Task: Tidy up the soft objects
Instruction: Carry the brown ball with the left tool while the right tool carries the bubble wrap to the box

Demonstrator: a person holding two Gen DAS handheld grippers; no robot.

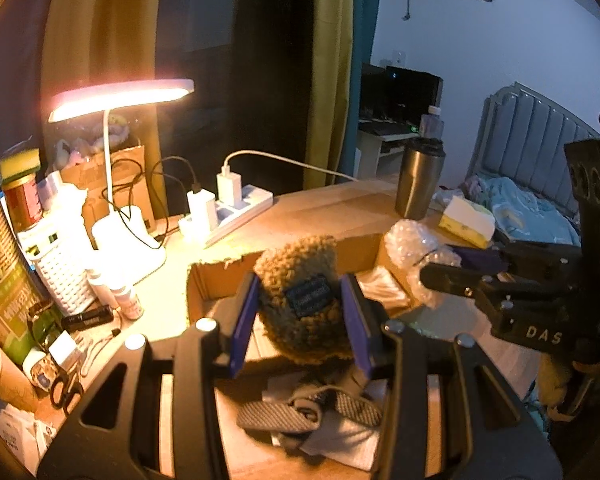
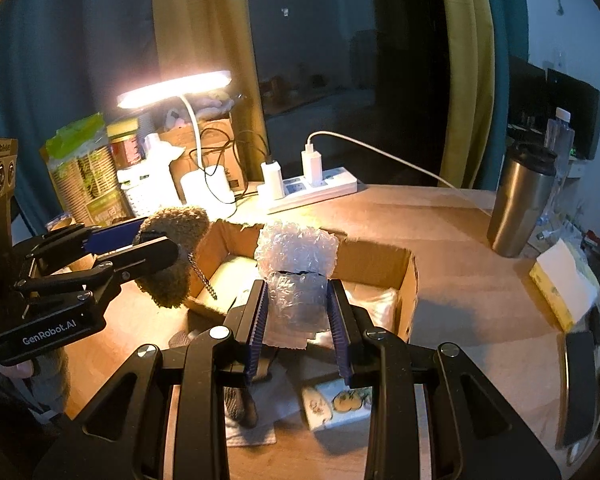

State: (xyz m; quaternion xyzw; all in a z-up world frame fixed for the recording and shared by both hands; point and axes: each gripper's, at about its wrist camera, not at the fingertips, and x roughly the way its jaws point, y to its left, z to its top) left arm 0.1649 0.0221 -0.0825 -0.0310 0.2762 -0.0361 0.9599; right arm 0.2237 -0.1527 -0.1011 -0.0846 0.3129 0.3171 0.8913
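Observation:
My left gripper is shut on a brown fuzzy pouch with a dark label, held above the near left edge of an open cardboard box. My right gripper is shut on a wad of bubble wrap, held over the same box. In the right wrist view the left gripper with the pouch is at the left. In the left wrist view the right gripper with the bubble wrap is at the right. A grey strap and cloths lie on the table below.
A lit desk lamp, a power strip with chargers, a white basket, jars and scissors crowd the left. A steel tumbler and a tissue pack stand at the right. A patterned packet lies near.

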